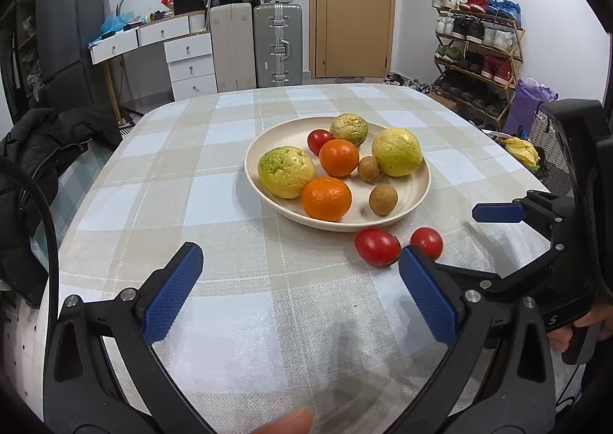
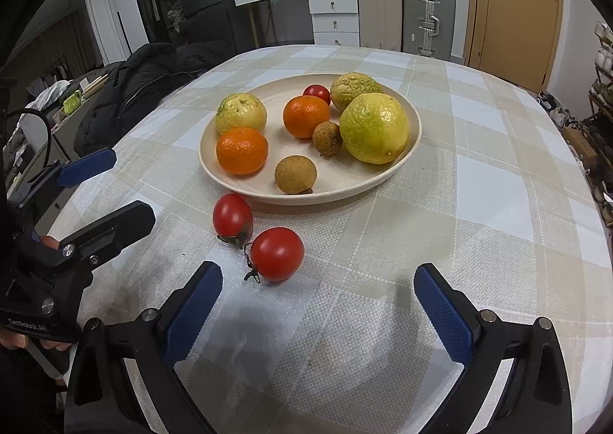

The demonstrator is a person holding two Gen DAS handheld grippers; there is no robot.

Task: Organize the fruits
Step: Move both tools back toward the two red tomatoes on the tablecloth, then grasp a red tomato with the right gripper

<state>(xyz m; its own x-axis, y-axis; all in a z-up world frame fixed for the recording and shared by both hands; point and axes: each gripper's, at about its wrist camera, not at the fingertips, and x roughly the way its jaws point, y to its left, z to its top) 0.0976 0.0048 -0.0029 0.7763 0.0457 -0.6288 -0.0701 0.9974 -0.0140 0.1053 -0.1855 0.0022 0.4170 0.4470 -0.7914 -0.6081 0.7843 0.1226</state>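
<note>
Both tongs gape empty: left tongs [image 1: 300, 282], right tongs [image 2: 318, 300]. Two tomatoes [image 2: 276, 254] lie on the surface beside the plate [image 2: 245, 187] (touching each other).

Cream round plate [image 2: 412, 135] on checked cloth, holding: three yellow-green guavas [image 2: 373, 127], two oranges [image 2: 242, 150], two brown longans [image 2: 295, 174], one small red tomato [image 2: 317, 92] toward the far side. Two more red tomatoes [image 2: 276, 254] off the plate, just beside its near rim, almost touching, stems attached.
</note>
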